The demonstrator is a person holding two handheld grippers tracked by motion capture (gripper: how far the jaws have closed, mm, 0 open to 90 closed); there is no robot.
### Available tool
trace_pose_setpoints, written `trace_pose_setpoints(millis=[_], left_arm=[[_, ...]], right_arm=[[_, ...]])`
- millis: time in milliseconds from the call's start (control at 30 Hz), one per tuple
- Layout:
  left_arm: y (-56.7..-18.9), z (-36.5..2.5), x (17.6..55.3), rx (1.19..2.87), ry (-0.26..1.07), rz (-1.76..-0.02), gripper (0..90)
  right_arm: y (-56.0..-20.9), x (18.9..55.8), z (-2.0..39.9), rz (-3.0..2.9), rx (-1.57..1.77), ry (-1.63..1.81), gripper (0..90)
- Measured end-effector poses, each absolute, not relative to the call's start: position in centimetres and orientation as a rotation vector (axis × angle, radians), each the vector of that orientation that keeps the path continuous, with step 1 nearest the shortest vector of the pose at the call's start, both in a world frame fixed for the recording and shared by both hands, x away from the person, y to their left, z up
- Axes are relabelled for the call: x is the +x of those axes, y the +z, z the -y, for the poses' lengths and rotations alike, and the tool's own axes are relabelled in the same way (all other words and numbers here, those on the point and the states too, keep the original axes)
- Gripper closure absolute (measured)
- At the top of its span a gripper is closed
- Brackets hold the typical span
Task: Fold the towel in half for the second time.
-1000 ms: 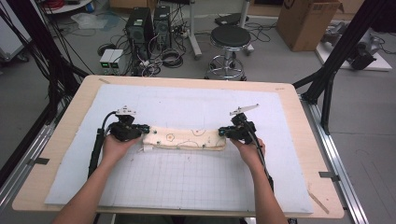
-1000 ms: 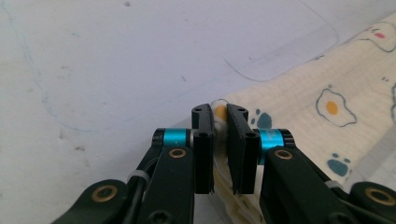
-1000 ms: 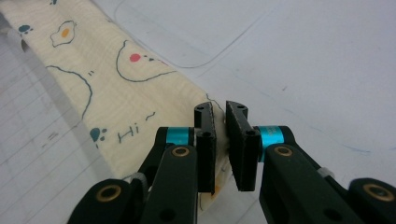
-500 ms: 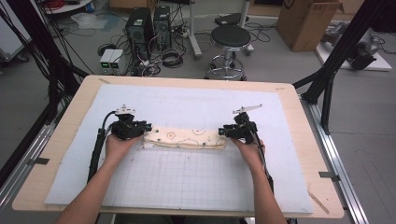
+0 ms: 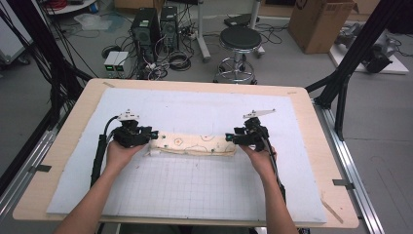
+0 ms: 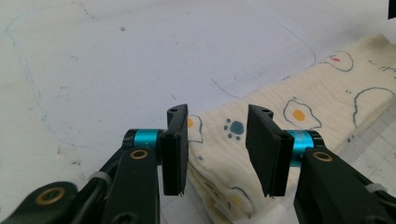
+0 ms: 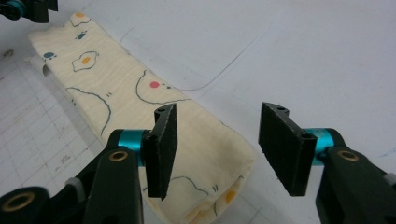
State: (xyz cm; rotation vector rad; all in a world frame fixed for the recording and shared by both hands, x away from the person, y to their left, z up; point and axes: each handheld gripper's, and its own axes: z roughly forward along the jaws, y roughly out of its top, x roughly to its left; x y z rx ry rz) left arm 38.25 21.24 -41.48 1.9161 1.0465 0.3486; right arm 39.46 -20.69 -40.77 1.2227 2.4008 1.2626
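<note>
cloth (image 5: 192,145): folded into a long strip, lying across the white mat (image 5: 195,195) on your desk (image 5: 68,131), between your two tongs.
left tongs (image 6: 217,140): released, just been opening, cloth end below the gap.
right tongs (image 7: 217,140): released, just been opening over the other end.
writing: none readable; egg and paw prints.
hidden: cloth's underside and inner folds.

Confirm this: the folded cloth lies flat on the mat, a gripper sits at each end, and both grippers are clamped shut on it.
Not clamped. Both gripper views show the jaws apart, pads off the cloth; the left gripper and right gripper have just been opening. The rest holds: folded, flat on the mat, a gripper at each end.
</note>
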Motion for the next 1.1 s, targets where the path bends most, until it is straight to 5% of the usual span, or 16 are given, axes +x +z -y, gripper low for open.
trace_pose_setpoints(millis=[567,1100], left_arm=[[-40.7,-21.6,37.1,1.903,0.310,-1.013,38.9],[-41.1,-23.3,34.1,1.856,0.339,-1.003,34.8]], right_arm=[[-39.7,37.9,21.2,-2.323,1.198,1.314,27.1],[-39.6,36.3,21.3,-2.313,1.150,1.340,18.1]])
